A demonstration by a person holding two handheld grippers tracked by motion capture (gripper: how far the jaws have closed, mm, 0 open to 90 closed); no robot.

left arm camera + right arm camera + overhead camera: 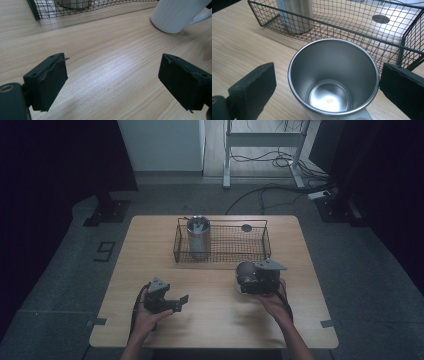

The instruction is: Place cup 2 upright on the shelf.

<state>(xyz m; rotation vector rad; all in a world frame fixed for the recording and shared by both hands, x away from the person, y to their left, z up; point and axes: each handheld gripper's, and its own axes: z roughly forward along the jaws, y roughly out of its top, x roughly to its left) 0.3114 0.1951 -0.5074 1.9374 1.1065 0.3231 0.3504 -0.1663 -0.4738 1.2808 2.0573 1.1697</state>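
- Wooden table [150, 270]: both hands working on its near half; floor around it dim
- Wire basket [260, 237] at the far middle of the table, black mesh; a dark round disc [246, 227] shows in its right part, on the base as far as I can tell
- Steel tumbler [198, 236] standing upright in the basket's left end; in the right gripper view it's behind the mesh at top left [295, 15]
- Mug [333, 75]: white outside, steel inside, handle on one side; sits upright on the table just in front of the basket's right end, outside it; in the left gripper view it's the white body at top right [175, 15]
- Right gripper [250, 280]: jaws wide, one on each side of the mug's rim, mouth of the mug straight ahead of the camera; gap visible on the left pad, right pad close to the rim, no squeeze seen
- Left gripper [177, 302]: near-left of table, jaws apart with only bare wood between them, holding nothing, well clear of the mug
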